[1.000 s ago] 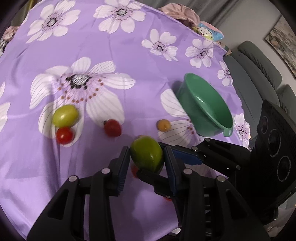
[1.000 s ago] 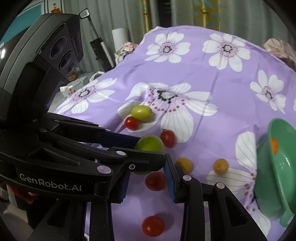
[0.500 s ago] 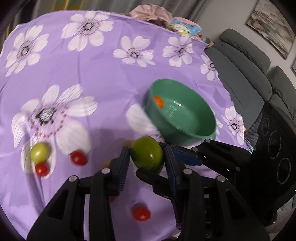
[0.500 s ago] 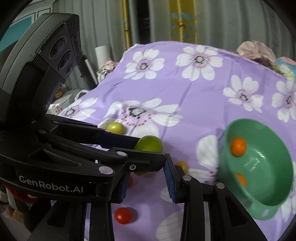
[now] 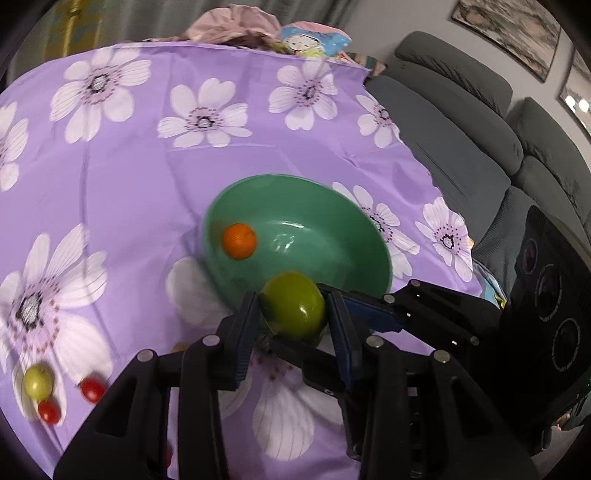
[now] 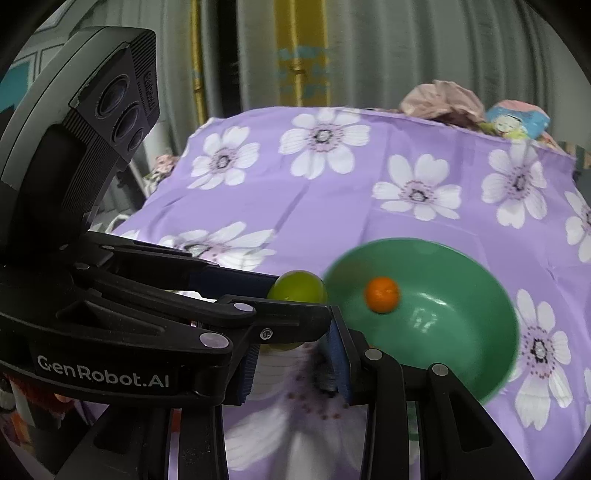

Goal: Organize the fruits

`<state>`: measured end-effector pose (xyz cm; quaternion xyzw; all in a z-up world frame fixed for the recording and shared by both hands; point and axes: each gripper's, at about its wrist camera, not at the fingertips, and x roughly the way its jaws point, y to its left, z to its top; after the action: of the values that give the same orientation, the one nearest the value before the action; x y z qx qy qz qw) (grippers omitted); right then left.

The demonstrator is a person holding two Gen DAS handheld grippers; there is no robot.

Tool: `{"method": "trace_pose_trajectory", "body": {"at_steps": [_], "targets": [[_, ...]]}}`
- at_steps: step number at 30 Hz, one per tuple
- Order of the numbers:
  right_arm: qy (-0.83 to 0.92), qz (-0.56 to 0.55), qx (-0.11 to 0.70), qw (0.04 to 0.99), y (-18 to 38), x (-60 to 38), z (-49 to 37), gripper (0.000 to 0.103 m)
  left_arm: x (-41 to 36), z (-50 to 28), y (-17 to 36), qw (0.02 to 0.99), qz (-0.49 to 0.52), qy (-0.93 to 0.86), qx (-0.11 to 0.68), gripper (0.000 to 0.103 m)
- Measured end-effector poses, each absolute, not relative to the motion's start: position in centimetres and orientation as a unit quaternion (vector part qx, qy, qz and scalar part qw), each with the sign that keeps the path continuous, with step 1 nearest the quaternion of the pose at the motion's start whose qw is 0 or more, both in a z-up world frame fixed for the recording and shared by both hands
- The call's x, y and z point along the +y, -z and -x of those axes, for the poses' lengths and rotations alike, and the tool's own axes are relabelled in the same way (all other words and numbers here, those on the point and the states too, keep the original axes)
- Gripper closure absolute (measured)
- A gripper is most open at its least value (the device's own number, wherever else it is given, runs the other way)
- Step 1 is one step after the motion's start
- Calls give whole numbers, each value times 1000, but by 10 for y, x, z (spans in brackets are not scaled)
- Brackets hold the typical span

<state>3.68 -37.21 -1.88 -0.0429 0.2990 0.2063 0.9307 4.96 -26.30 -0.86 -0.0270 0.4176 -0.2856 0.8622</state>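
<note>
A green tomato-like fruit (image 5: 293, 308) is held above the purple flowered cloth, at the near rim of a green bowl (image 5: 369, 229). My left gripper (image 5: 293, 314) is shut on its two sides. My right gripper (image 6: 293, 328) comes in crosswise, and its fingers (image 5: 373, 314) press the same fruit (image 6: 297, 290) from front and back. Its left fingertip is hidden under the left gripper's finger. An orange fruit (image 5: 239, 240) lies inside the bowl (image 6: 509, 314), on its left wall (image 6: 382, 294).
A small green fruit (image 5: 37, 382) and two red cherry tomatoes (image 5: 90, 389) (image 5: 48, 411) lie on the cloth at lower left. A grey sofa (image 5: 461, 155) borders the table's right side. Crumpled cloth (image 5: 236, 22) and a printed bag (image 5: 314, 38) sit at the far edge.
Both grippers moved together to the right and slightly up, carrying the green fruit from over the loose fruits to the bowl's near rim. The grip stayed the same.
</note>
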Motion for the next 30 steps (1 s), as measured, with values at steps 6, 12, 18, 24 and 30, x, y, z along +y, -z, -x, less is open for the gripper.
{"method": "trace_pose_trajectory", "body": {"at_steps": [6, 12, 18, 24, 30], "targets": [[-180, 30, 301, 936, 22, -394, -48, 66, -287, -66, 13, 853, 12, 304, 423, 66], [-169, 19, 321, 932, 32, -405, -56, 66, -299, -75, 26, 843, 3, 309, 441, 66], [-160, 1, 349, 923, 45, -408, -63, 66, -302, -80, 38, 835, 3, 303, 459, 66], [-154, 4, 350, 924, 40, -413, -57, 66, -276, -76, 29, 846, 29, 287, 448, 56], [-121, -28, 327, 937, 24, -441, -43, 65, -218, -63, 16, 869, 65, 240, 429, 52]]}}
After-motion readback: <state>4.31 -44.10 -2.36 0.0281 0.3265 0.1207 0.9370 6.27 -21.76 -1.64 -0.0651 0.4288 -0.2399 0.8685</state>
